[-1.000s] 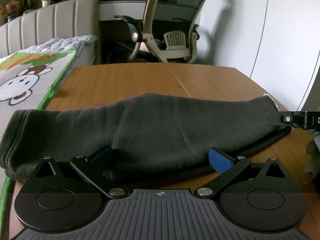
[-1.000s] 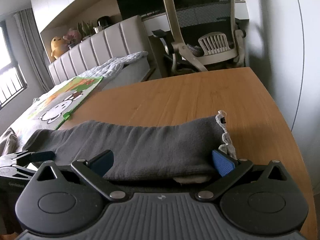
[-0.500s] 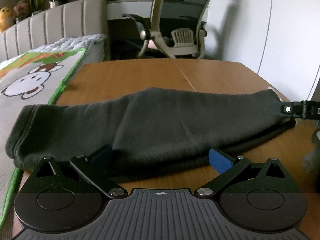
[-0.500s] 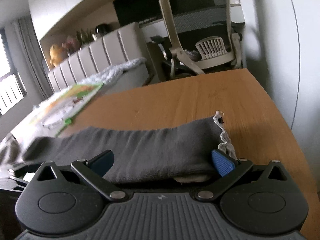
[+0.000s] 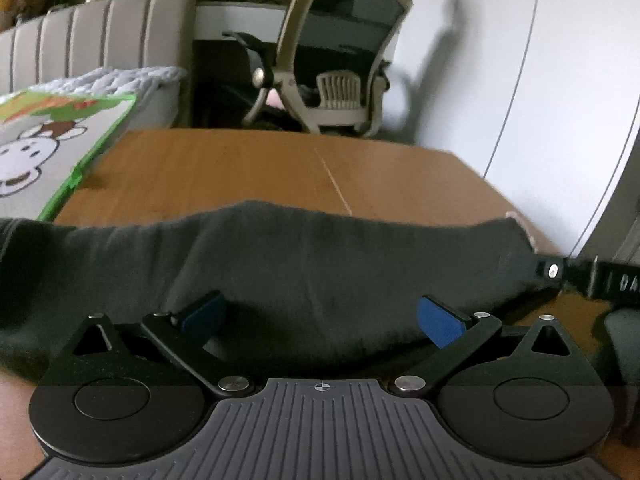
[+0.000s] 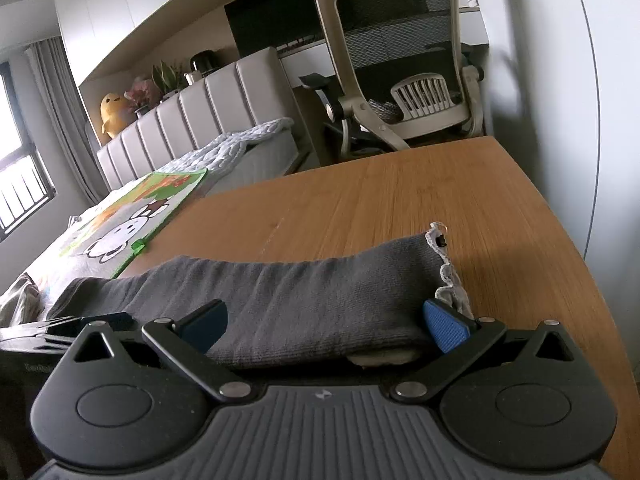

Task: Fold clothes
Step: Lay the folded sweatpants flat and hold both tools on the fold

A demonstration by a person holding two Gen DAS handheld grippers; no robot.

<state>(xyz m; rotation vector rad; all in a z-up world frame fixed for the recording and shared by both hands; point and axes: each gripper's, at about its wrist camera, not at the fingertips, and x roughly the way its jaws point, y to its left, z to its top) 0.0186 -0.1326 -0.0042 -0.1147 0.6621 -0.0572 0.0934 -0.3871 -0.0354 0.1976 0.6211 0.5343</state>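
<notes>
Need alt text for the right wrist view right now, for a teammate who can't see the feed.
A folded dark grey garment lies across a wooden table, with the right gripper open around its near edge, blue pads on either side of the cloth. A white lace-like trim shows at the garment's right end. Behind the table stand an office chair and a bed.

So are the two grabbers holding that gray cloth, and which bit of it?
It cannot be told. Both the left gripper and right gripper have wide-apart fingers with the folded gray garment's near edge between them; no pinch is visible.
</notes>
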